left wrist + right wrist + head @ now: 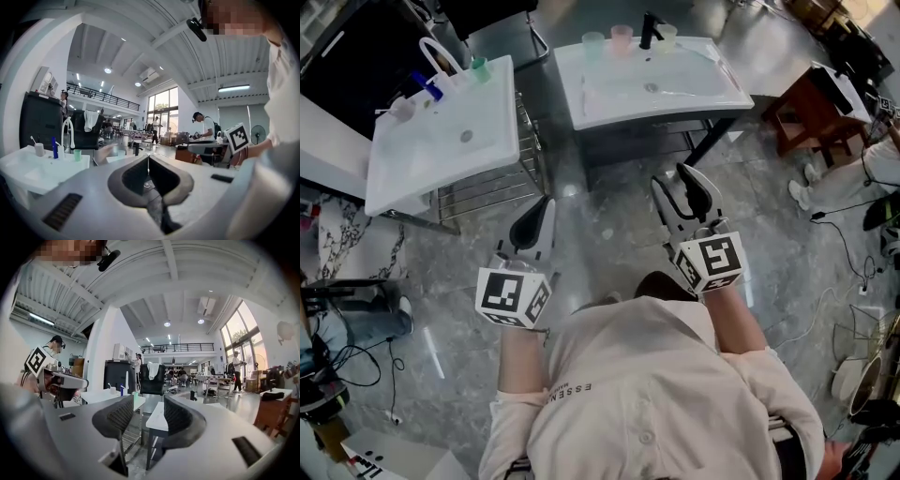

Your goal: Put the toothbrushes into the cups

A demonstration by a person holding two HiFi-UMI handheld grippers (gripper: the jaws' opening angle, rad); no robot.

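While the left gripper (pixel 546 204) is closed and the right gripper (pixel 675 178) gapes empty before the sink (pixel 609 105), pickup looks pending: next, reach the faint toothbrush (pixel 698 91) by its right edge, cups (pixel 622 37) lining its back edge.

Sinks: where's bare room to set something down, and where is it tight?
Left sink: the front half is bare. Its back edge is crowded by the white faucet, teal cup and blue item. Right sink: the back ledge is packed with the green cup, pink cup and black faucet. The basin in front looks mostly bare.
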